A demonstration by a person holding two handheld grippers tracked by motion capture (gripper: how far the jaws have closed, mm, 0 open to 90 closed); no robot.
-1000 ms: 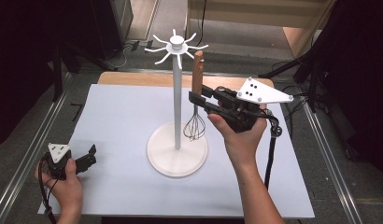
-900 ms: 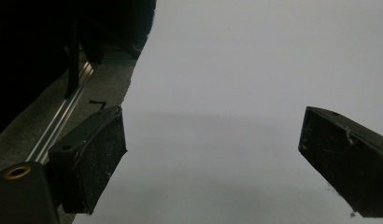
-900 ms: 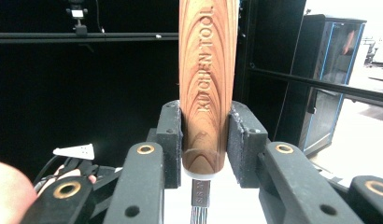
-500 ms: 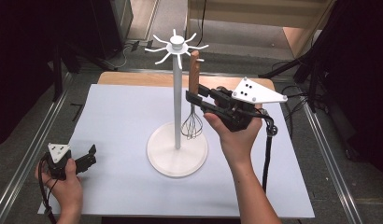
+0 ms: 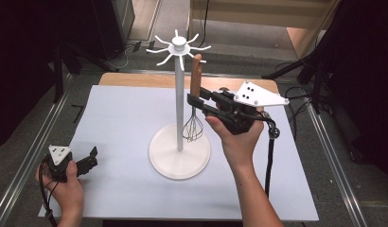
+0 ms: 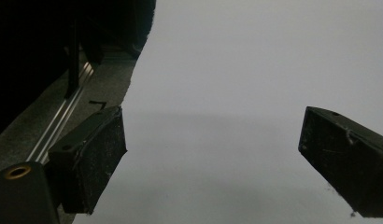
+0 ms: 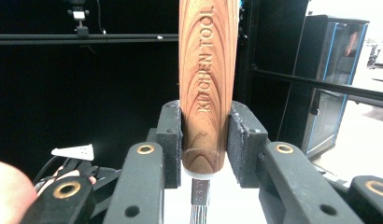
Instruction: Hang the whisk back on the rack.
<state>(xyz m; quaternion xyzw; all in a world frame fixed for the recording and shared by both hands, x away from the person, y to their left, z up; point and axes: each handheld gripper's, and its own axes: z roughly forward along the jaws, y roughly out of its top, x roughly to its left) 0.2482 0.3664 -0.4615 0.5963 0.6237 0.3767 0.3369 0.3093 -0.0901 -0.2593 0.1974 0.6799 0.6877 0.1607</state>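
One whisk [image 5: 194,111], one white rack [image 5: 179,94], two grippers. Right gripper [image 5: 196,101] is clamped on the whisk's wooden handle, upright just right of the rack's pole. Right gripper view shows "KITCHEN TOOL" lettering. Left gripper [image 5: 92,158] sits near-left, wide open, holding nothing.

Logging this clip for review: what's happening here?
A person works at a table with two grippers. The right gripper is shut on the wooden handle of a whisk, holding it upright beside the white hook stand, its top near the hooks. The left gripper rests open on the white table sheet, holding nothing.
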